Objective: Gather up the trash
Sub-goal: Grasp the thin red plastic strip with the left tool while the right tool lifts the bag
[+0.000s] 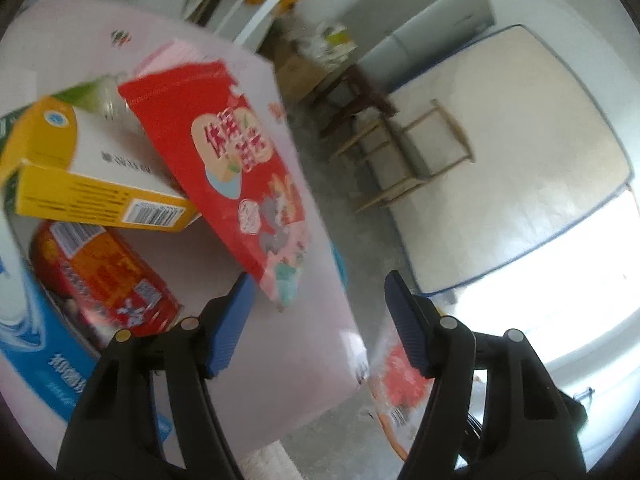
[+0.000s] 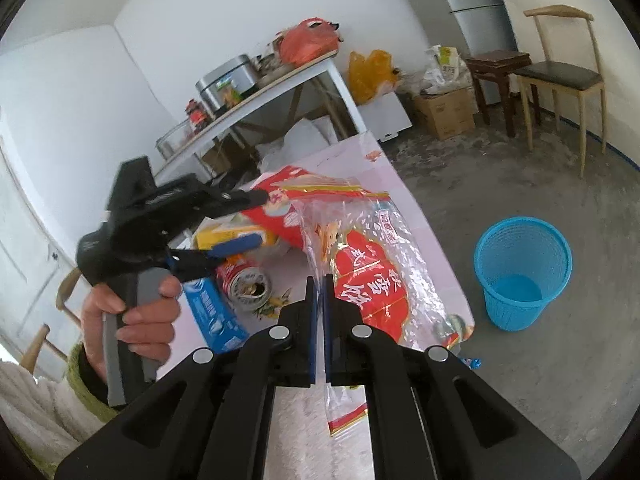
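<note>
My right gripper [image 2: 319,288] is shut on a clear plastic snack bag with a red label [image 2: 368,276], held over the pink table [image 2: 400,200]. My left gripper [image 1: 320,296] is open and empty, over the table's corner next to a red snack bag [image 1: 228,168]. It also shows in the right wrist view [image 2: 248,220], hovering by the trash pile. On the table lie a yellow box [image 1: 100,196], a red can [image 1: 104,276] and a blue box [image 1: 32,340]. A blue mesh bin [image 2: 520,272] stands on the floor to the right of the table.
A mattress [image 1: 500,152] leans or lies at the right. Wooden chairs [image 2: 560,76] and a dark stool [image 2: 496,68] stand at the back. A cluttered white table [image 2: 280,88], cardboard boxes [image 2: 444,112] and bags line the wall. The floor is bare concrete.
</note>
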Action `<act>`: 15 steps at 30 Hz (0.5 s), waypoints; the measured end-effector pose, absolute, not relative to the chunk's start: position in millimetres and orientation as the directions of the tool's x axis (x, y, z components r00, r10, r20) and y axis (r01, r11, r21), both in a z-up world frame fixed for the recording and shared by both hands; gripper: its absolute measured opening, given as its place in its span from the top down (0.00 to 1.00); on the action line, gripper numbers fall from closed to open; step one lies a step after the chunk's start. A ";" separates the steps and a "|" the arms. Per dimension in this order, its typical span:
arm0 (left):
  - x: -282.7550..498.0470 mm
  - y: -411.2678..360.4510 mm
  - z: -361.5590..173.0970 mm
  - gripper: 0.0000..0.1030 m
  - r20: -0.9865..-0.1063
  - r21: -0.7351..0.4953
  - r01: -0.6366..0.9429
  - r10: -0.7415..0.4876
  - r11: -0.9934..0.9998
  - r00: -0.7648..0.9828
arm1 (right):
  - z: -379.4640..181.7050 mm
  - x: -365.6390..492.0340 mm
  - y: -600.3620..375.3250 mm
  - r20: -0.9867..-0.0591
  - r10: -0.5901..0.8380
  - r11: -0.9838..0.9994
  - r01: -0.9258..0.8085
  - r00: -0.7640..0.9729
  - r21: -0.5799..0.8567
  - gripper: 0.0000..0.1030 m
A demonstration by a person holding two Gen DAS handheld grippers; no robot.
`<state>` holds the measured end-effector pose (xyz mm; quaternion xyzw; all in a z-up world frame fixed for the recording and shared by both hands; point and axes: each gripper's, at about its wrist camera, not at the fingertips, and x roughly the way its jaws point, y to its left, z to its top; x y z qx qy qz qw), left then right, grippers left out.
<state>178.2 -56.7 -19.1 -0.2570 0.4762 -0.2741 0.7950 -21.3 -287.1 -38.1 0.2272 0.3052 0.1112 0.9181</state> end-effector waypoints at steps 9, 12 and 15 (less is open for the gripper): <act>203.2 -89.2 -38.1 0.35 -0.732 -0.589 0.035 -0.551 0.808 0.401 | -44.3 -16.5 -298.2 -0.488 0.348 0.858 -0.063 0.800 0.509 0.97; 211.4 -93.5 -42.9 0.35 -0.760 -0.553 -0.015 -0.497 0.833 0.419 | -45.2 -17.2 -303.3 -0.480 0.352 0.852 -0.063 0.804 0.520 0.97; 219.6 -97.6 -44.2 0.35 -0.767 -0.549 -0.059 -0.473 0.834 0.434 | -49.1 -23.7 -306.6 -0.470 0.356 0.848 -0.067 0.808 0.527 0.97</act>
